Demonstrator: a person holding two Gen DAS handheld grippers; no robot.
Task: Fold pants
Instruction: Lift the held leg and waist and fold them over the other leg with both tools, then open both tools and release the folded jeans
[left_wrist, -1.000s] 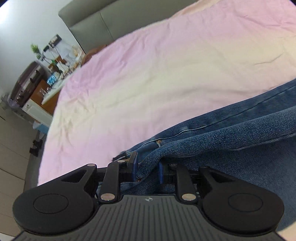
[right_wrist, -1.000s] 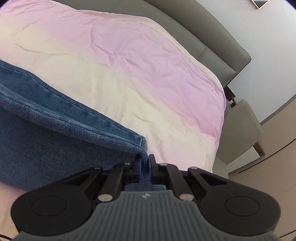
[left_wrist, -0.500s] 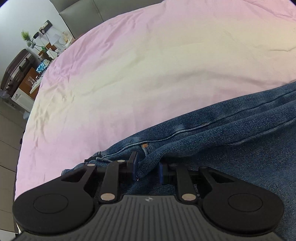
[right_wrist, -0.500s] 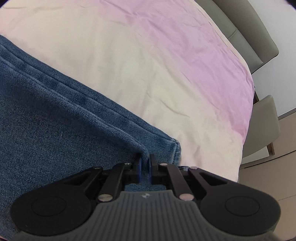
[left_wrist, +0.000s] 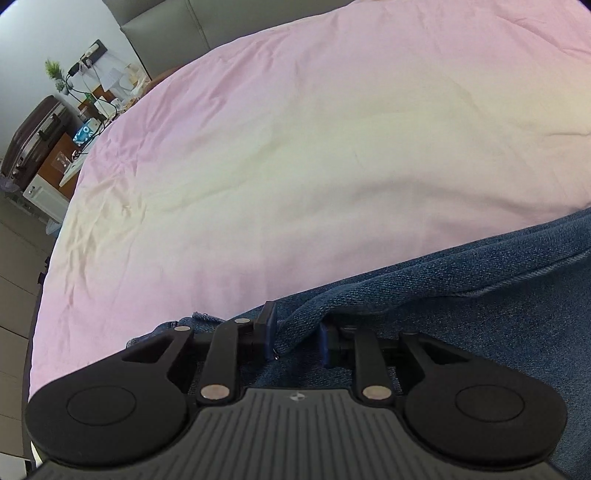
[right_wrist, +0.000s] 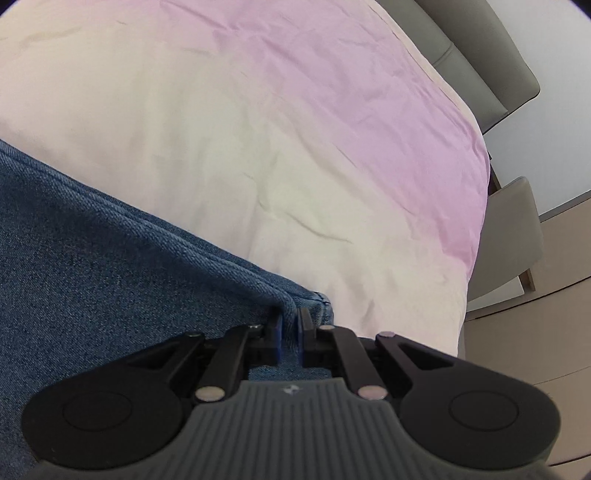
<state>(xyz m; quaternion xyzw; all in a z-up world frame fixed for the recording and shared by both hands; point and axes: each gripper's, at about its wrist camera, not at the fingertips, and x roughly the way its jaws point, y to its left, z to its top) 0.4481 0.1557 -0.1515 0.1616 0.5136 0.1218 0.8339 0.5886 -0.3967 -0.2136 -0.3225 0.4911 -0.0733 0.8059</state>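
Blue denim pants (left_wrist: 480, 314) lie on the pink and cream bed sheet (left_wrist: 295, 166), filling the lower right of the left wrist view. A raised fold of denim runs between the pads of my left gripper (left_wrist: 297, 332). Its jaws are opening, and a dark gap shows beside the right pad. In the right wrist view the pants (right_wrist: 92, 258) cover the lower left, their corner ending just past my right gripper (right_wrist: 290, 325). That gripper is shut, pinching the denim edge near that corner.
A grey padded headboard (left_wrist: 166, 26) stands behind the bed sheet (right_wrist: 258, 129). A cluttered bedside table (left_wrist: 92, 122) and a dark suitcase (left_wrist: 33, 140) stand off the bed's left side. A beige chair (right_wrist: 509, 236) stands off its right edge.
Both grippers have come down toward the sheet with the denim, which now lies flatter on the bed. The fold in the left gripper looks looser than before.
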